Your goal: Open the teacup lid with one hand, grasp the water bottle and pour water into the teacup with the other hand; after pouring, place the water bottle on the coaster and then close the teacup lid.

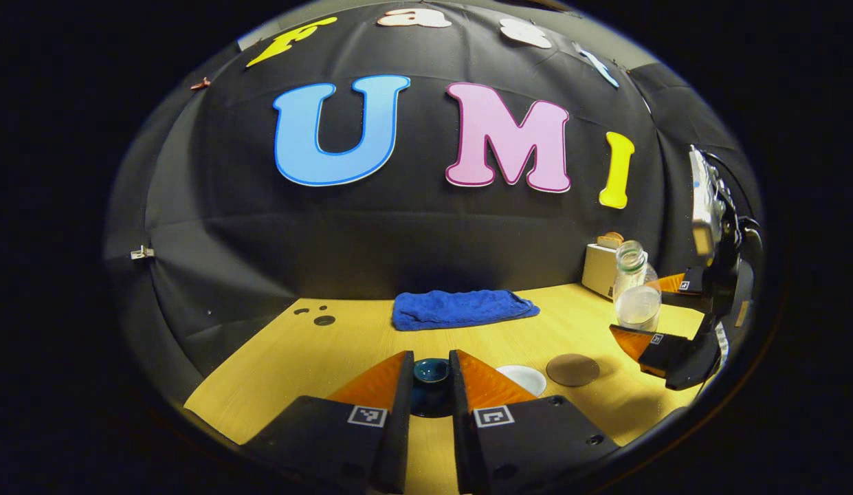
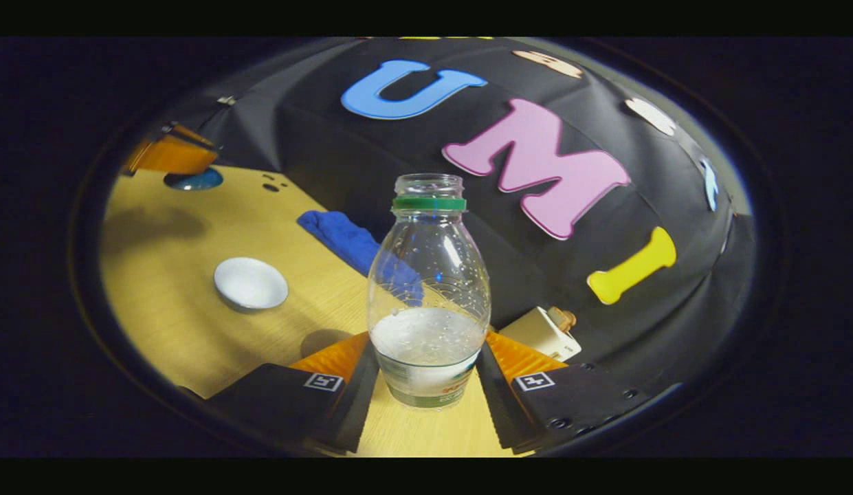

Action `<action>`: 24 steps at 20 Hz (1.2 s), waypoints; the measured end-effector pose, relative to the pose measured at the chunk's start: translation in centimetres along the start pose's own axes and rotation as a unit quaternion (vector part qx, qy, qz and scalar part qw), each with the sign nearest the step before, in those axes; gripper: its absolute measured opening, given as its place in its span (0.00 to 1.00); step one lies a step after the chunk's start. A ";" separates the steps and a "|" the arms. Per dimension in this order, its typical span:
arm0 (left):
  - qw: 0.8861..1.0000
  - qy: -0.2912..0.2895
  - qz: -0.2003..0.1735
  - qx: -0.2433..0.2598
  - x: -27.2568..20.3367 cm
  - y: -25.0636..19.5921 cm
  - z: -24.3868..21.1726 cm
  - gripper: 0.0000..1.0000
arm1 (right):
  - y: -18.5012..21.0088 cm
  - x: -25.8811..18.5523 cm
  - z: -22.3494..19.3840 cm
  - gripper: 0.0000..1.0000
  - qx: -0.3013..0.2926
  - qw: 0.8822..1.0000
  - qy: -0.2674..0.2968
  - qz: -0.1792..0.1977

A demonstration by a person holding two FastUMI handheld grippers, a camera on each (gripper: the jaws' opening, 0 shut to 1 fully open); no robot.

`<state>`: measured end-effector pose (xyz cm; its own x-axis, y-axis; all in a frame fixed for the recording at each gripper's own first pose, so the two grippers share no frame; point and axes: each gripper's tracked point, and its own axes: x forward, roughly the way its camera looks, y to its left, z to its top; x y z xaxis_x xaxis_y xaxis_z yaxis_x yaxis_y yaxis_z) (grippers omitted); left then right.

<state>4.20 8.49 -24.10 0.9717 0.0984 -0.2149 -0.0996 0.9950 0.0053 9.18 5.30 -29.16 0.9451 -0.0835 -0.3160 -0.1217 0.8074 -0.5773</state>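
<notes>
In the left gripper view my left gripper (image 1: 431, 359) is shut on a dark blue teacup lid (image 1: 431, 372), held low over the table. The uncovered white teacup (image 1: 524, 379) sits just to its right, with a round brown coaster (image 1: 572, 369) beyond. Farther right, the right gripper (image 1: 647, 315) holds a clear, capless water bottle (image 1: 636, 292). In the right gripper view my right gripper (image 2: 429, 347) is shut on the bottle (image 2: 429, 275), which stands upright and about a third full. The teacup (image 2: 251, 283) lies to the left, and the left gripper with the lid (image 2: 192, 180) is at the far upper left.
A folded blue towel (image 1: 460, 308) lies at the back of the yellow wooden table (image 1: 316, 357). A white toaster (image 1: 600, 269) stands at the back right corner, behind the bottle. Black cloth walls close off the table's far sides.
</notes>
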 end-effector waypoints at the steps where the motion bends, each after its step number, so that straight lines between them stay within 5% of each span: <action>1: 1.000 0.002 0.002 -0.001 -0.1 0.2 -0.1 0.31 | -0.2 0.2 -0.2 0.75 -0.023 1.000 0.005 -0.004; 3: 1.000 0.007 0.005 -0.004 -0.3 0.4 -0.6 0.31 | -0.8 0.9 0.5 0.75 -0.065 0.998 -0.008 -0.026; 12: 0.999 0.019 0.022 -0.015 -0.9 1.8 -2.0 0.31 | 2.0 3.2 -0.3 0.75 -0.233 0.972 0.014 -0.002; 20: 0.999 0.025 0.030 -0.023 -1.0 2.3 -2.9 0.27 | 2.3 4.2 -0.5 0.75 -0.309 0.951 0.017 -0.004; 24: 0.999 0.025 0.028 -0.029 -1.0 2.1 -3.2 0.35 | 2.5 4.6 -0.6 0.75 -0.340 0.940 0.013 -0.006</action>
<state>2.37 10.48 -27.04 0.9525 0.1512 -0.2644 -0.1666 0.9853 -0.0368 13.06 6.63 -32.48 0.9412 -0.1114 -0.3191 -0.2848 0.2468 -0.9263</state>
